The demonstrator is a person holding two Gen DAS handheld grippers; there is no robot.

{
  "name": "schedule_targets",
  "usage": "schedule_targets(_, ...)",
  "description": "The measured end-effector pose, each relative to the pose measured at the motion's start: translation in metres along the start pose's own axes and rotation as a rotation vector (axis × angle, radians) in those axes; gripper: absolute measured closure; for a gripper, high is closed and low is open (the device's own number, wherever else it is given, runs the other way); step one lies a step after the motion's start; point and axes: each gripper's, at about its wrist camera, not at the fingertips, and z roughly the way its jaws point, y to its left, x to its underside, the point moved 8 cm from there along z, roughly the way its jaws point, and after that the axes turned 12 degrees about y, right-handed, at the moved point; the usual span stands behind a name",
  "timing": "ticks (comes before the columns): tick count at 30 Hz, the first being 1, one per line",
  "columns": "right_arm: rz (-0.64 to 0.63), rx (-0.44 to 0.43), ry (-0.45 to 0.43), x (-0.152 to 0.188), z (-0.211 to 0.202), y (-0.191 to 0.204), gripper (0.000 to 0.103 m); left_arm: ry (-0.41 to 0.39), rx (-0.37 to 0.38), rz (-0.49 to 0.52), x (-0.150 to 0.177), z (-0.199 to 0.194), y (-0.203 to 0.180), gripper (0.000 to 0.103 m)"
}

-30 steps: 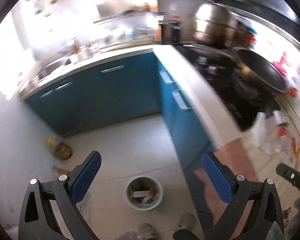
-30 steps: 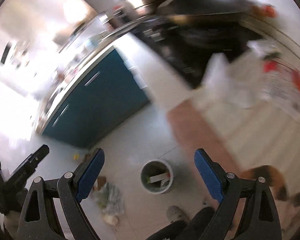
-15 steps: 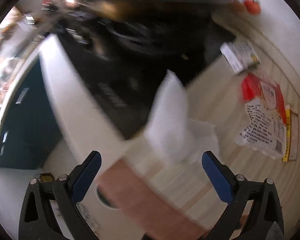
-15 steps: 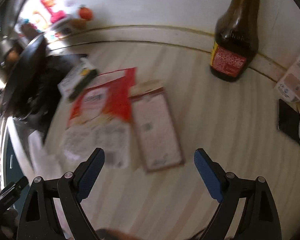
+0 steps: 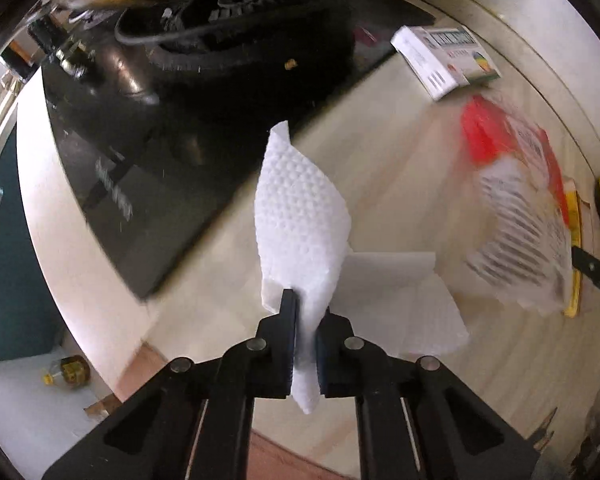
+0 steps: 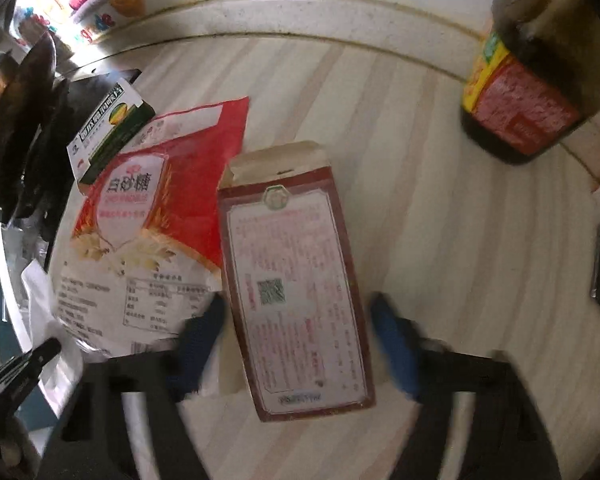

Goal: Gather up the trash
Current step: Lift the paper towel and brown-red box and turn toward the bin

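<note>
My left gripper (image 5: pixel 305 320) is shut on a white paper towel (image 5: pixel 300 216), which stands up from the jaws over the striped counter (image 5: pixel 400 184); part of the towel lies flat to the right. My right gripper (image 6: pixel 296 328) is open, its blue fingers on either side of a flattened red-brown carton (image 6: pixel 296 280) lying on the counter. A red and white food bag (image 6: pixel 152 216) lies left of the carton, partly under it, and shows blurred in the left wrist view (image 5: pixel 516 216).
A black stove with a pan (image 5: pixel 204 60) sits at the back left. A small white and green box (image 5: pixel 444 56) lies near the wall. A dark sauce bottle (image 6: pixel 536 76) stands at the back right. Teal cabinets (image 5: pixel 4 240) and floor lie below the counter edge.
Both grippers swung up from the floor bin to the counter. The left gripper closed on the paper towel. The right gripper moved down around the carton.
</note>
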Motion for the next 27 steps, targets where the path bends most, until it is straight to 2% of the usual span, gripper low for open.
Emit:
schedule_targets(5,-0.010,-0.007,0.035,0.029,-0.001,-0.015,0.041,0.018,0.025,0.023,0.049,0.004,-0.021,0.099)
schedule_targets(9,-0.044,0.000,0.086,0.078,0.000,-0.024,0.041,0.049,0.051,0.050,0.093,0.010,-0.041,0.099)
schedule_targets(13,-0.098,0.050,0.111,0.117,0.002,-0.024,0.041,0.035,-0.001,0.094,0.098,0.011,-0.055,0.096)
schedule_targets(17,-0.123,0.100,0.105,0.125,0.003,-0.020,0.039,0.031,0.007,0.096,0.088,0.009,-0.066,0.091)
schedule_targets(20,-0.132,0.112,0.114,0.127,0.005,-0.013,0.032,0.020,0.002,0.101,0.079,0.006,-0.073,0.092)
schedule_targets(22,-0.149,0.141,0.106,0.127,0.006,-0.008,0.034,0.010,0.006,0.104,0.082,0.001,-0.059,0.095)
schedule_targets(23,-0.158,0.142,0.089,0.129,0.004,-0.006,0.039,0.003,0.006,0.107,0.091,-0.001,-0.055,0.100)
schedule_targets(24,-0.159,0.142,0.076,0.131,0.003,-0.004,0.042,-0.011,0.014,0.110,0.093,-0.006,-0.055,0.100)
schedule_targets(27,-0.143,0.094,0.073,0.138,-0.003,-0.004,0.043,-0.053,0.009,0.106,0.102,-0.025,-0.052,0.101)
